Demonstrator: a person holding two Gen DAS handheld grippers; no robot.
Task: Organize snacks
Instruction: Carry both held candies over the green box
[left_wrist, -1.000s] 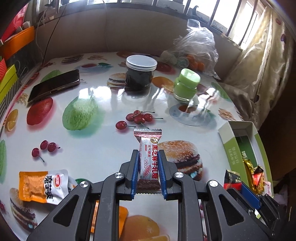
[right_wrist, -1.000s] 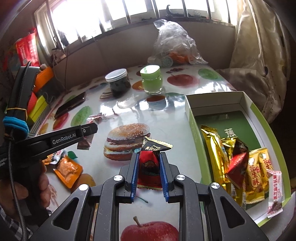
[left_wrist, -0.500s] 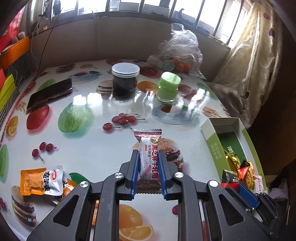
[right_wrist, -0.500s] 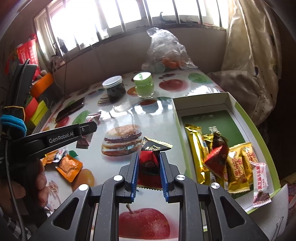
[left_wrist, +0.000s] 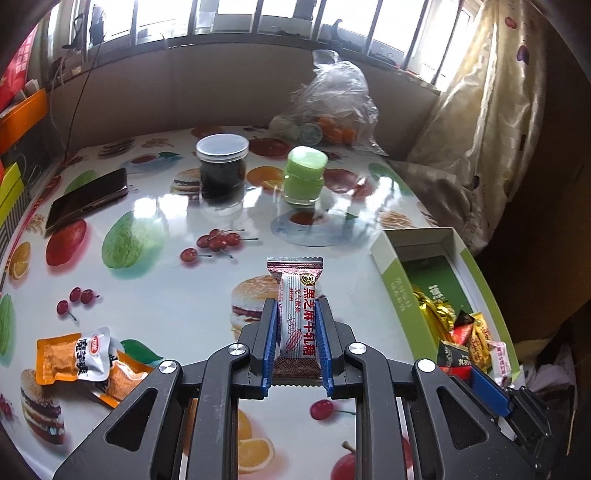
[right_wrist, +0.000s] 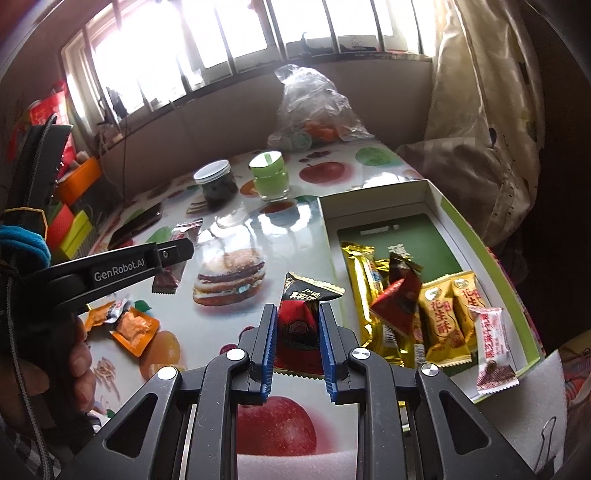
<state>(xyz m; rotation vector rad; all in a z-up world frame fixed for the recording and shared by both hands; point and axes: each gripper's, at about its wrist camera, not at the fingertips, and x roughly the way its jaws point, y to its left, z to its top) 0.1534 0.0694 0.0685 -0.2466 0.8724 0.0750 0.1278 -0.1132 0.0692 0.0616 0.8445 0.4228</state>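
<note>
- Left wrist view: your left gripper (left_wrist: 295, 328) squeezes a white candy bar wrapper with red letters (left_wrist: 297, 314), held up over the shiny table with fruit pictures (left_wrist: 155, 295).
- Orange snack packets (left_wrist: 79, 356) lie low on the left; a green and white cardboard box (left_wrist: 402, 291) sits on the right.
- Right wrist view: your right gripper (right_wrist: 295, 334) pinches a red and black candy packet (right_wrist: 300, 325) just left of the box (right_wrist: 476, 240).
- Gold and red snacks (right_wrist: 406, 310) already lie in that box.
</note>
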